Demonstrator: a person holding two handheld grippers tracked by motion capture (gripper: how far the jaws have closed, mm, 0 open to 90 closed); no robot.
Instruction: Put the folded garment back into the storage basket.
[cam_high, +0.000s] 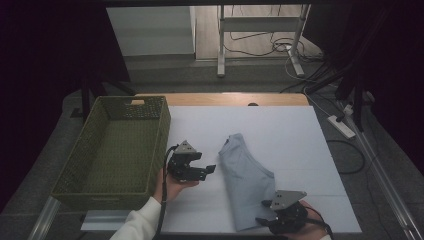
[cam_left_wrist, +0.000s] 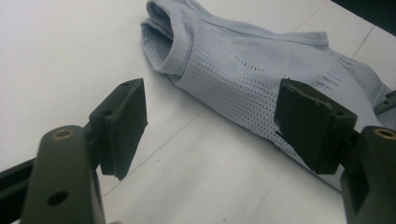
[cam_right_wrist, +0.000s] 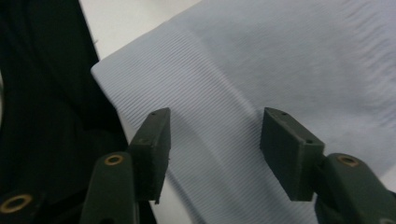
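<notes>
A folded light-blue knit shirt lies on the white tabletop, collar end away from me. My left gripper hovers just left of the shirt, jaws open and pointing toward it. In the left gripper view the shirt's perforated fabric lies beyond the left gripper, with bare table between the jaws. My right gripper is at the shirt's near end by the table's front edge. In the right gripper view the right gripper stands open over the ribbed hem corner of the shirt, pads not pressing it.
An olive woven basket stands at the table's left, close beside my left hand. Dark floor lies past the table's near edge. A power strip and cables lie on the floor to the right.
</notes>
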